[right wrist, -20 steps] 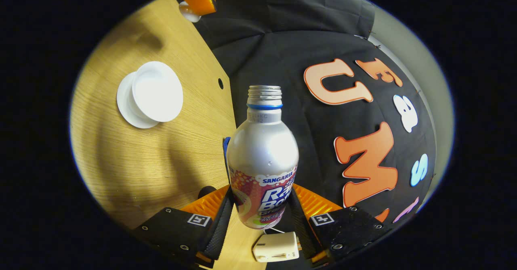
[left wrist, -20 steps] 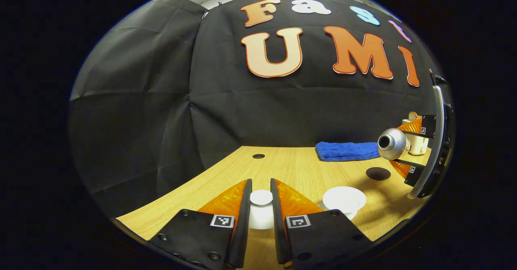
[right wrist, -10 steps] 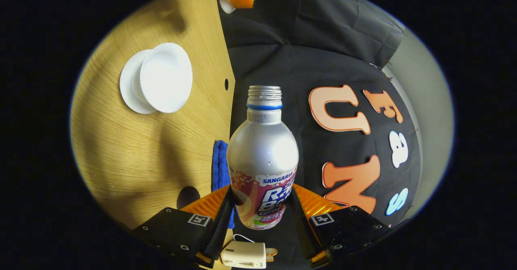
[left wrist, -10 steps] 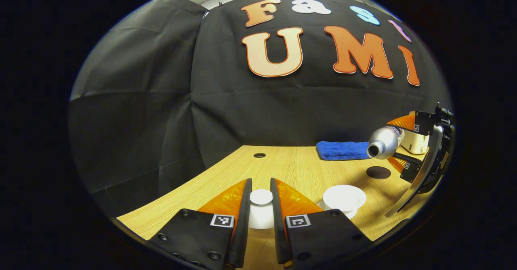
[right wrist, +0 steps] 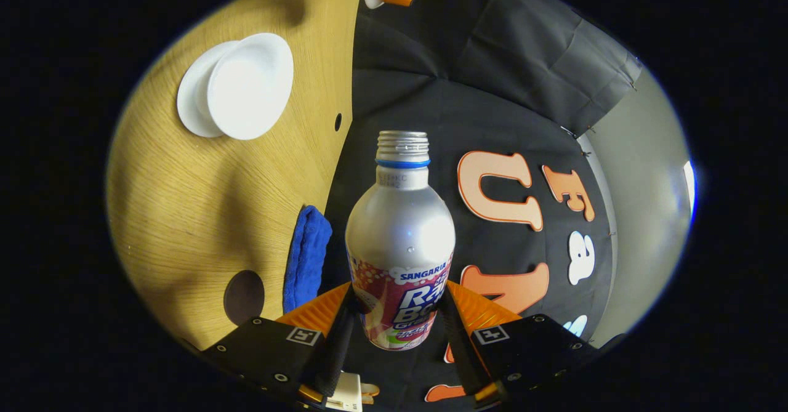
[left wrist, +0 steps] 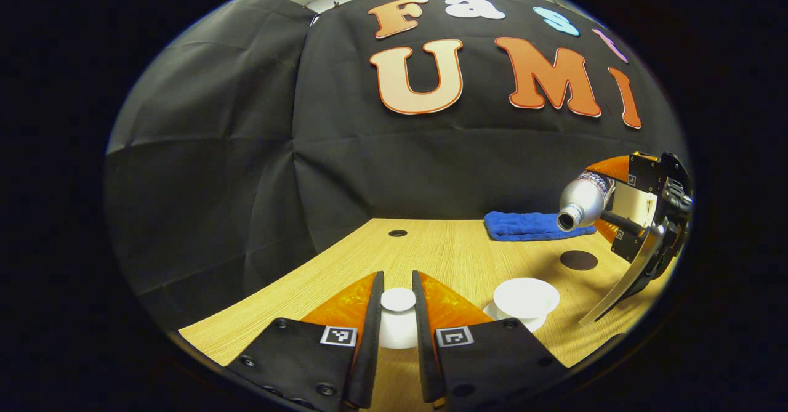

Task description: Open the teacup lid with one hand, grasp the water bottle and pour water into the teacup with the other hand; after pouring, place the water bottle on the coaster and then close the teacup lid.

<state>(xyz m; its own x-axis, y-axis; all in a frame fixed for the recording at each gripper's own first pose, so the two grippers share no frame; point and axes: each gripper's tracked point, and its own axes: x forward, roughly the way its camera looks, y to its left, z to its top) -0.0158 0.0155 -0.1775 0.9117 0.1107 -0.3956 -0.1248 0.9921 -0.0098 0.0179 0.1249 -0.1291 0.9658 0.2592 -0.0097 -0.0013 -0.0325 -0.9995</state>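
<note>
- The left gripper (left wrist: 398,304) is clamped on the teacup lid's (left wrist: 398,300) knob, just left of the open teacup (left wrist: 526,294);
- The right gripper (right wrist: 399,313) grips the water bottle (right wrist: 400,239), tilted above the table (left wrist: 443,252); its mouth sits up and right of the cup.

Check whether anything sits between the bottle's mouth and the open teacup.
Nothing visible does. The silver metal bottle, tipped in the right gripper, has bare air down to the open white teacup; its lid is held aside.
</note>
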